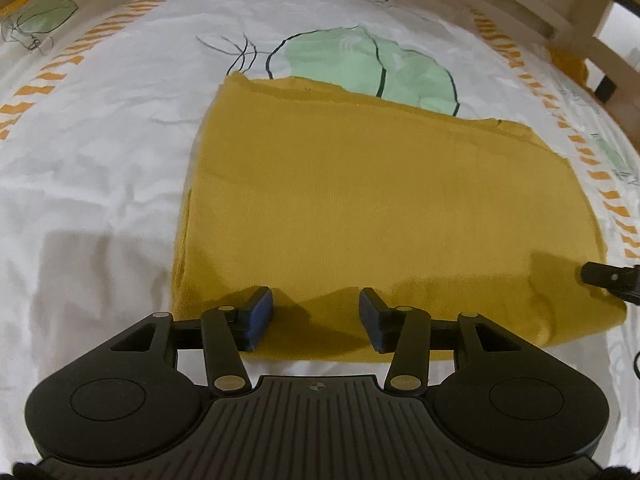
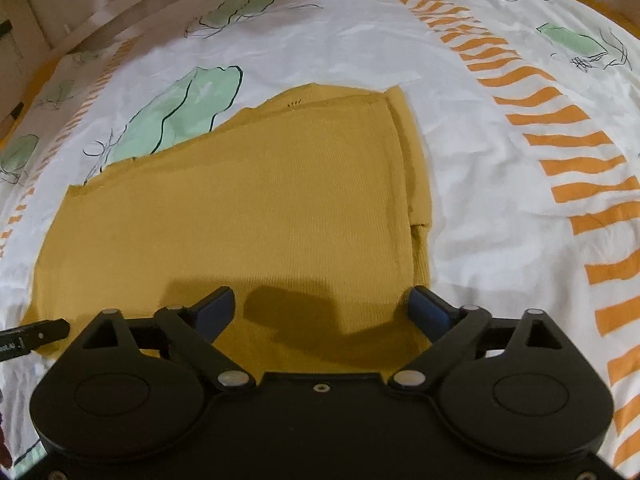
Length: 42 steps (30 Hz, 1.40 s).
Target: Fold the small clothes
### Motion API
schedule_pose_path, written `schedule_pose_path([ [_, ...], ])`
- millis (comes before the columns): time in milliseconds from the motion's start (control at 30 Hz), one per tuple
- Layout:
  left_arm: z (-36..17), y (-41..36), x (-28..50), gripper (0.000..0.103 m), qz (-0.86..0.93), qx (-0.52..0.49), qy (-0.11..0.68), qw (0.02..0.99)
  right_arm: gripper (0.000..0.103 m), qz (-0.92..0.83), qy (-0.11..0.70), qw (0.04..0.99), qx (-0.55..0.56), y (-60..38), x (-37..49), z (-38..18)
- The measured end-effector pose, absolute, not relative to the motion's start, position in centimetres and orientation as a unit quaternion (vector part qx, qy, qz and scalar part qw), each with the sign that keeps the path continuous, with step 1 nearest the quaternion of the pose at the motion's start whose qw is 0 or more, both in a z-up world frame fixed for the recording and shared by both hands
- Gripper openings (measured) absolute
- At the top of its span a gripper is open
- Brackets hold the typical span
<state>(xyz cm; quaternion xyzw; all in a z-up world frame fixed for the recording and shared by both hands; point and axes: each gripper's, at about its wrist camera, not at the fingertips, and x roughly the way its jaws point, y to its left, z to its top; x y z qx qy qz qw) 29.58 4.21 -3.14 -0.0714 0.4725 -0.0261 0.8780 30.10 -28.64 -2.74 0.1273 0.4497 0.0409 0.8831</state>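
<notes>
A mustard-yellow knitted garment lies folded flat on a white bedsheet printed with pale green leaf shapes and bands of orange dashes. In the left wrist view the garment fills the middle and right of the picture, its near edge running just under the fingertips; its far edge is uneven and covers part of a large green leaf print. A wooden bed frame shows at the far right.

The left gripper hangs over the near edge of the cloth with its jaws partly apart; no fabric is pinched between the blue pads (only their shadow falls on the knit). The tip of the right gripper shows at the right edge, by the garment's near right corner.

In the right wrist view, the right gripper stands wide open over the near edge of the garment, nothing between the pads. Layered folded edges run along the garment's right side. The tip of the left gripper shows at the near left.
</notes>
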Motion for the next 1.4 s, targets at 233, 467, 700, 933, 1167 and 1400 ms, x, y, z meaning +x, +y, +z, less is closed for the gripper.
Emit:
schedule_pose_path([
  [233, -2.9, 3.9, 30.1, 0.047, -0.02, -0.079, 0.491, 0.867, 0.102, 0.046, 0.46, 0.872, 0.16, -29.3, 30.4, -3.2],
  [467, -2.6, 3.0, 29.8, 0.047, -0.025, -0.064, 0.487, 0.871, 0.103, 0.042, 0.465, 0.87, 0.157, -29.0, 30.6, -3.3],
  [700, -2.2, 3.0, 29.8, 0.046, -0.035, -0.079, 0.483, 0.871, 0.103, 0.045, 0.467, 0.87, 0.152, -28.9, 30.7, -3.5],
  [933, -1.9, 2.9, 29.9, 0.046, -0.042, -0.089, 0.477, 0.873, 0.103, 0.048, 0.467, 0.868, 0.161, -29.1, 30.7, -3.5],
  [1167, -1.8, 2.7, 29.9, 0.046, -0.047, -0.088, 0.478, 0.873, 0.103, 0.051, 0.464, 0.864, 0.186, -30.0, 30.8, -3.1],
  [1400, -1.8, 2.6, 29.9, 0.046, -0.046, -0.09, 0.479, 0.872, 0.103, 0.033, 0.441, 0.861, 0.253, -32.8, 30.7, -2.5],
])
